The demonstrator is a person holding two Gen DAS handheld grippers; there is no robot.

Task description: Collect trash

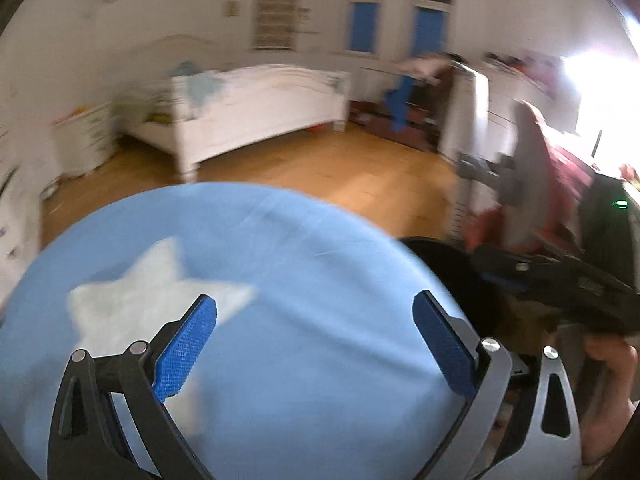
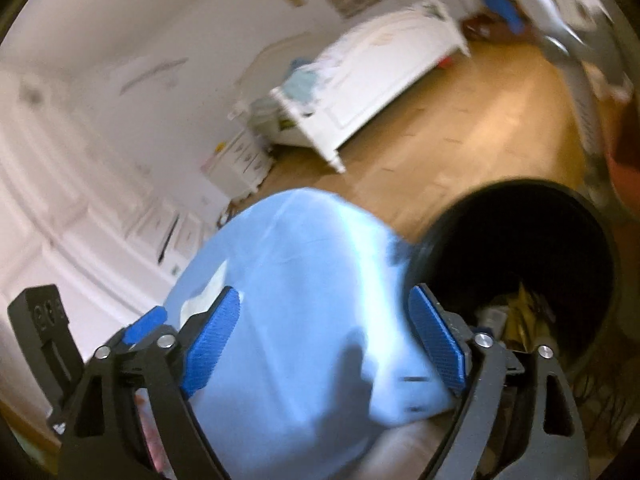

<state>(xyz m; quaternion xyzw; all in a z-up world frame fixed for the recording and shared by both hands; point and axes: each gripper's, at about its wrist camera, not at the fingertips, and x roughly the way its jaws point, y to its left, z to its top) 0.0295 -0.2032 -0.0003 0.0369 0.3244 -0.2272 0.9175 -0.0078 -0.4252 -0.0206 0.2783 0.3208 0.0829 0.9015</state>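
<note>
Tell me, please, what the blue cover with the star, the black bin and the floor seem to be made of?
The blue cover looks like soft matte woven cloth: it creases and folds; its white star looks fluffy, perhaps fleece. The black bin seems to be smooth plastic with a slight sheen on the rim, though blur leaves this open. The floor looks like varnished wood planks, warm brown and faintly glossy.

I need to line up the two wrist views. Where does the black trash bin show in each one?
Left wrist: the black trash bin sits right of centre, mostly hidden behind the blue cover.
Right wrist: the bin fills the lower right, open, with trash inside.
Shared landmark: the white bed on the wood floor.
</note>
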